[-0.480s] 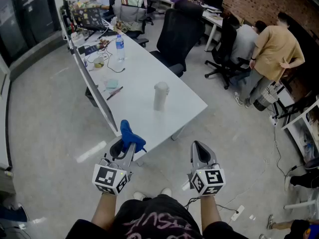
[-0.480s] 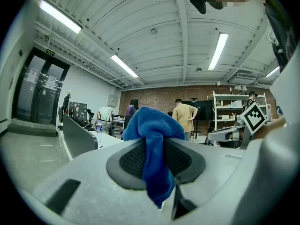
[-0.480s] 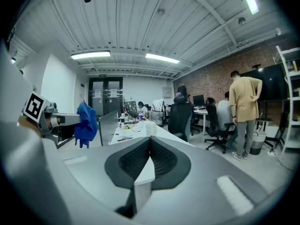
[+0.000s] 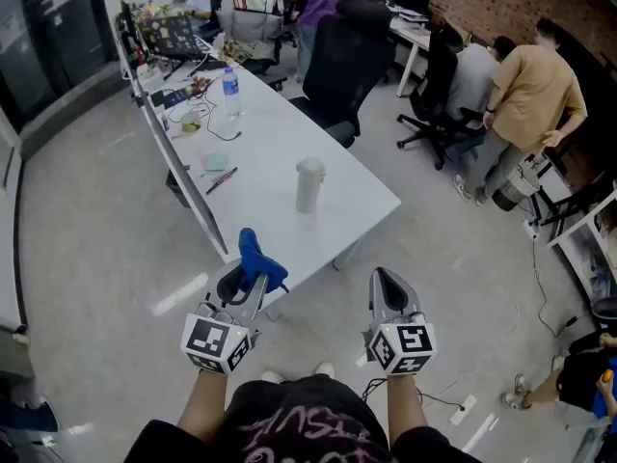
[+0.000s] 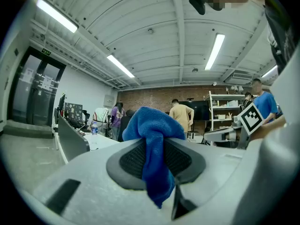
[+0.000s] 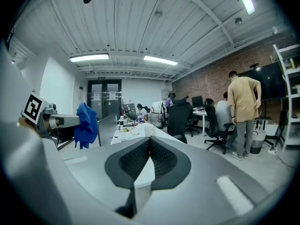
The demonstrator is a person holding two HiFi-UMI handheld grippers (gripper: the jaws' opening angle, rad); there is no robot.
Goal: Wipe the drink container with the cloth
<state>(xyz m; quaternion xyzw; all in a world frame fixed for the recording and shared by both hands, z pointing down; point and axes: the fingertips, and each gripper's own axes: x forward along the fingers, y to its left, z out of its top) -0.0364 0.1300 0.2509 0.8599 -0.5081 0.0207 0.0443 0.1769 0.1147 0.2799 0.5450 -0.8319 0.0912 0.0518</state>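
Observation:
A white drink container (image 4: 309, 184) stands upright near the front of a long white table (image 4: 280, 210). My left gripper (image 4: 248, 276) is shut on a blue cloth (image 4: 256, 260), which bunches above the jaws and hangs down between them (image 5: 154, 158). It hovers just short of the table's near corner. My right gripper (image 4: 387, 290) is shut and empty, held over the floor to the right of that corner; its pads (image 6: 161, 159) meet with nothing between. From the right gripper view the blue cloth (image 6: 86, 124) shows at left and the table (image 6: 136, 134) ahead.
A clear water bottle (image 4: 231, 90), cables and small items lie further along the table. A black office chair (image 4: 342, 75) stands at its right side. Several people sit or stand at desks to the right, one in a tan shirt (image 4: 535, 95). A low divider (image 4: 178, 162) runs along the table's left edge.
Both grippers have edged slightly forward toward the table with the cloth. A person in purple has come into view at the far desks.

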